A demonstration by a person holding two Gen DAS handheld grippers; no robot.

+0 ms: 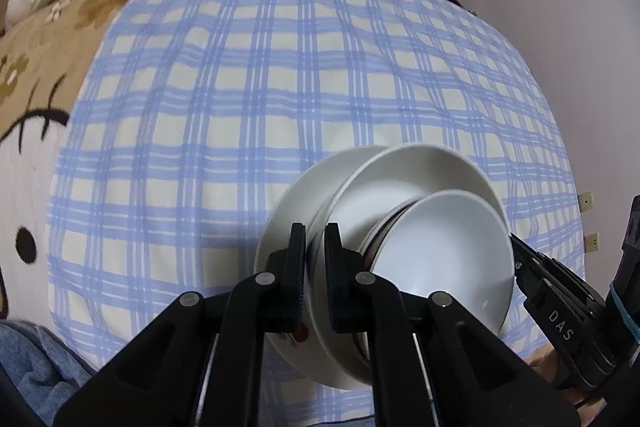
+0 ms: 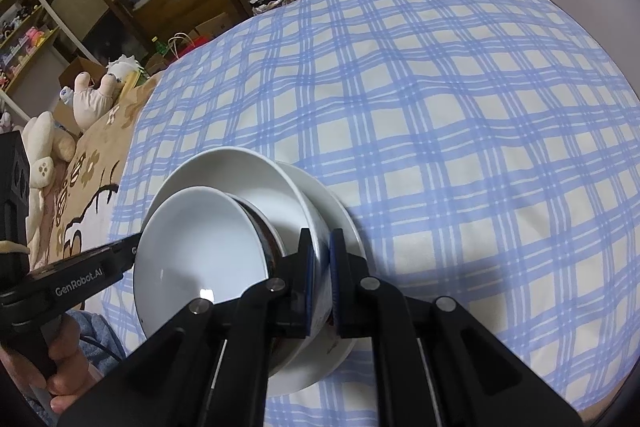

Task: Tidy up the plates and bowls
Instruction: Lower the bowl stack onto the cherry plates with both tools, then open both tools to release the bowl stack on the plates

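Dishes already nested: small bowl (image 1: 444, 247) inside big bowl (image 1: 400, 175) on plate (image 1: 280, 219), over checked cloth (image 1: 240, 87). My left gripper (image 1: 316, 267) and right gripper (image 2: 320, 267) pinch big bowl's rim. I judge only setting down remains.

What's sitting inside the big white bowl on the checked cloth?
A smaller white bowl with a dark outer rim sits tilted inside the big white bowl; whatever lies beneath it is hidden.
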